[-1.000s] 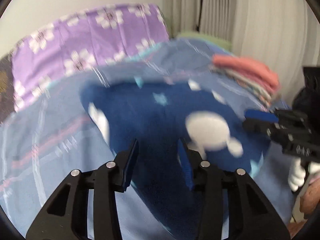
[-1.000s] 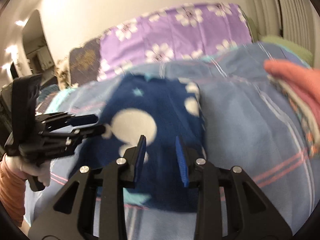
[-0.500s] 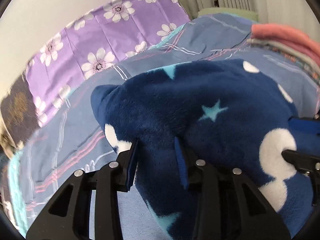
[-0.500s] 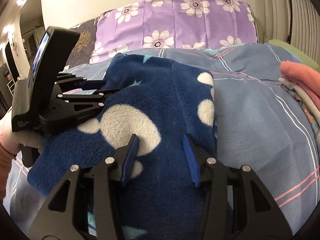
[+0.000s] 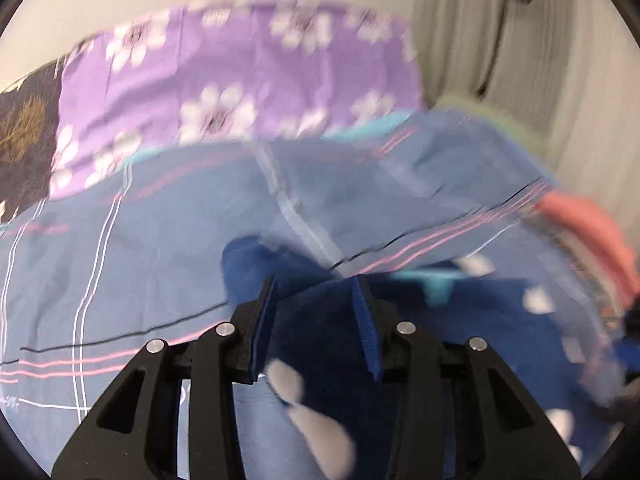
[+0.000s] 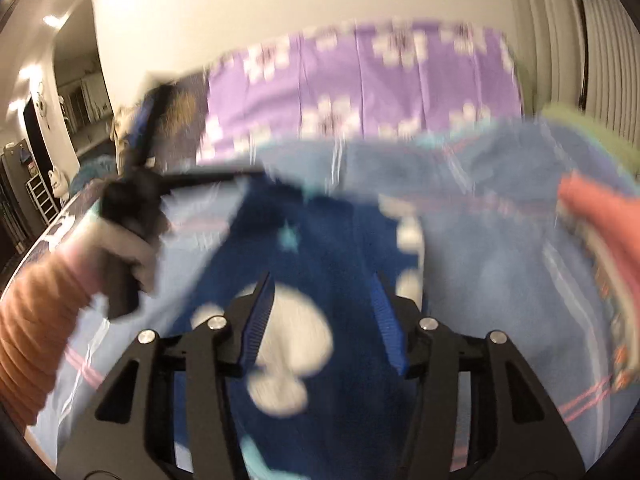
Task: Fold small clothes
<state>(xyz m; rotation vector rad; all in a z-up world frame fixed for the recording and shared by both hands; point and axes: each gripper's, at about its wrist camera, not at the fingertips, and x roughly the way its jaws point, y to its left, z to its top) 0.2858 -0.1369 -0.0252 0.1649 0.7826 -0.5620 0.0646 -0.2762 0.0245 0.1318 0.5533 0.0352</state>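
The navy fleece garment [image 6: 344, 272], patterned with white blobs and pale stars, lay spread on the blue striped bedsheet [image 5: 132, 240] of the bed, directly under both grippers. The left gripper [image 5: 316, 320] had its fingers apart with the fleece passing beneath and between them; no pad visibly pinched cloth. The right gripper [image 6: 324, 312] stood spread wide over a large white blob on the fleece, likewise clamped on nothing that could be seen. Both views were badly smeared by motion.

The likeliest trouble from here, as I judged it, was a poor grab — thick fleece tends to bunch, so a closing gripper could take two layers at once or snag the bedsheet along with the garment, and the fold would then drag the sheet up. The fast motion made a missed edge probable too. The stack of folded clothes [image 6: 600, 232], topped by a coral-pink piece, sat close on the right side; a wide swing of the fleece could brush it and topple it. The person's gloved left hand [image 6: 120, 248] was near the garment's far-left corner, so the two tools could also cross paths.

No containers were in view — nothing held the clothes but the bed itself, with a purple flowered pillow [image 5: 240, 80] at its head.
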